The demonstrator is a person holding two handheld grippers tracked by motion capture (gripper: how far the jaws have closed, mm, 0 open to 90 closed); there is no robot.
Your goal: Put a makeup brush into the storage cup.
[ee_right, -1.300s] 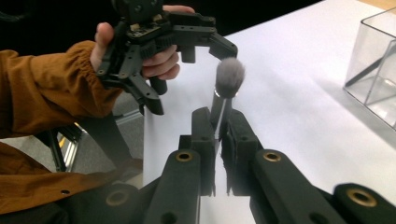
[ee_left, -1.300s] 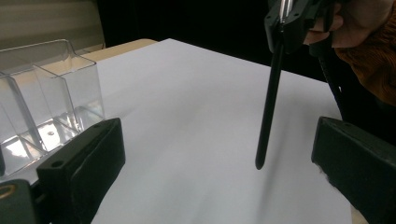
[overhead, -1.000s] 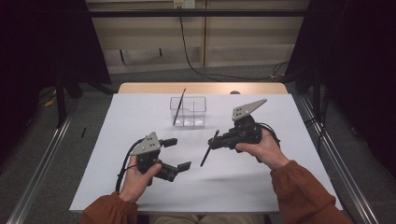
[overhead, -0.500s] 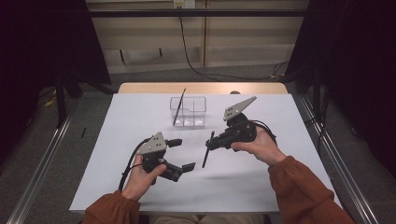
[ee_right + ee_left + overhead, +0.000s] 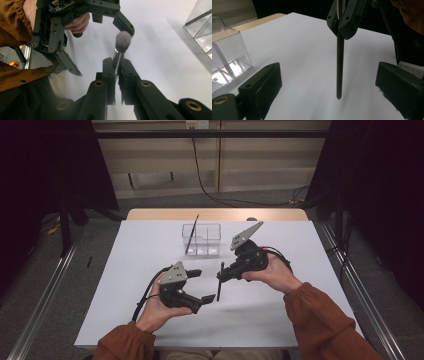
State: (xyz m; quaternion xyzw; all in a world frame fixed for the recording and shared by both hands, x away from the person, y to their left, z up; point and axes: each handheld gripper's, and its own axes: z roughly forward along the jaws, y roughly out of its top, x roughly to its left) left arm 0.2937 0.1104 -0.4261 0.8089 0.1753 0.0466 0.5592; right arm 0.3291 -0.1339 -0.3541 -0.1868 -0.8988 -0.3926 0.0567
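The left tool (image 5: 200, 285), jaws just closing slightly, has drawn beside the right tool's (image 5: 221, 276) brush (image 5: 220, 282).

Dim surroundings, evenly lit white tabletop, soft shadows.

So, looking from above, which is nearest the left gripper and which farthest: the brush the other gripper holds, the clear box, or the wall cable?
From the left gripper:
1. Brush, just to its right.
2. Clear box, farther up the table.
3. Wall cable, beyond the table.

Lab, dark curtains (image 5: 60, 165), white-covered table (image 5: 300, 315)
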